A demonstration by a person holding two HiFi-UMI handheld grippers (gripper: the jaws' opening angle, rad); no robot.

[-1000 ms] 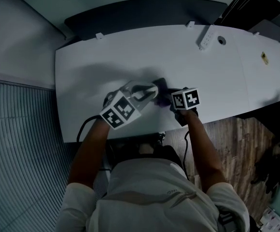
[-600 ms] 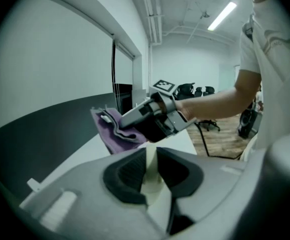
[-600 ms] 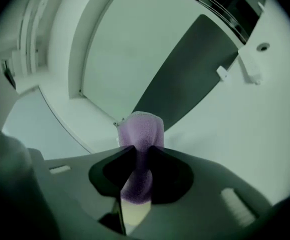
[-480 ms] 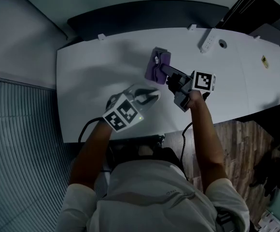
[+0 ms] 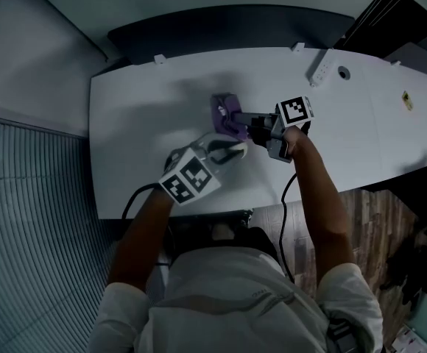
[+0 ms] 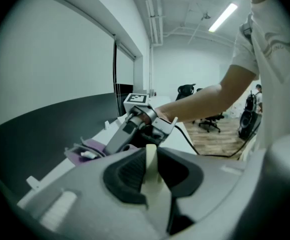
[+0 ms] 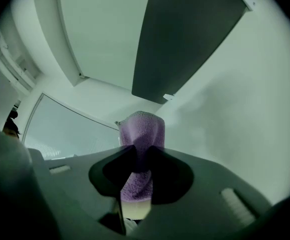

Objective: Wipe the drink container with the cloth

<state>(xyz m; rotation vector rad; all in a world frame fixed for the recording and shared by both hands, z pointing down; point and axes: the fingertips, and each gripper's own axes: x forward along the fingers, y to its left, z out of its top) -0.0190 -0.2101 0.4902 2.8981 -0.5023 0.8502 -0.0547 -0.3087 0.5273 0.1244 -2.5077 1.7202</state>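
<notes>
My left gripper (image 5: 230, 150) hovers over the near middle of the white table (image 5: 140, 109), shut on a pale, cream-coloured drink container (image 5: 222, 146). In the left gripper view only a thin pale edge of the drink container (image 6: 151, 171) shows between the dark pads. My right gripper (image 5: 238, 118) is just beyond it and points left. It is shut on a purple cloth (image 5: 224, 112), which hangs off the jaws above the table. In the right gripper view the cloth (image 7: 142, 139) bulges out past the fingertips. The left gripper view shows the right gripper (image 6: 116, 140) and the cloth (image 6: 87, 151) ahead.
A white power strip (image 5: 318, 68) and a round cable hole (image 5: 344, 73) sit at the table's far right. A small yellow label (image 5: 407, 101) lies further right. A dark panel (image 5: 228, 22) runs behind the table. Black cables (image 5: 286, 197) trail off the near edge.
The right gripper has lifted away from beside the left gripper with the purple cloth, swung towards the far side, then come back a little leftward. The left gripper has stayed put.
</notes>
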